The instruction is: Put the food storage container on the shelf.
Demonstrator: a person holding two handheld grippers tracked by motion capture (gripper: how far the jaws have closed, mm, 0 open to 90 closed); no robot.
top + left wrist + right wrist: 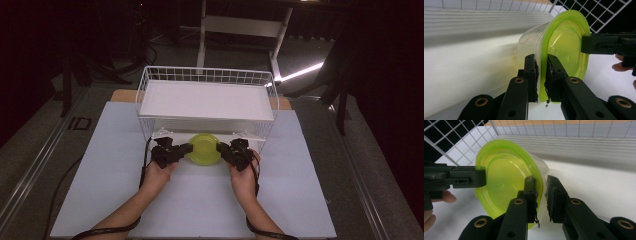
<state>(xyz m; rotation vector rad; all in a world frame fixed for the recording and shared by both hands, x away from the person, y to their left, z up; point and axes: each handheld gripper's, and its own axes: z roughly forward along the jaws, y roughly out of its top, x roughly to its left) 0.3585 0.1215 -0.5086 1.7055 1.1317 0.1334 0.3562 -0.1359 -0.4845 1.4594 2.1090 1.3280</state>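
Both claws are gripping one green-lidded clear container (204, 148) at the front edge of the white wire basket (207, 76), over the white counter (200, 200). The left claw (541, 75) is pinching the lid's rim between nearly closed jaws, and the right claw (541, 195) is doing the same on the opposite side (its jaws sitting a little wider, over rim and clear wall). The container is lying tipped on its side, lid facing the person. Inside the basket, a white tray (207, 100) is resting.
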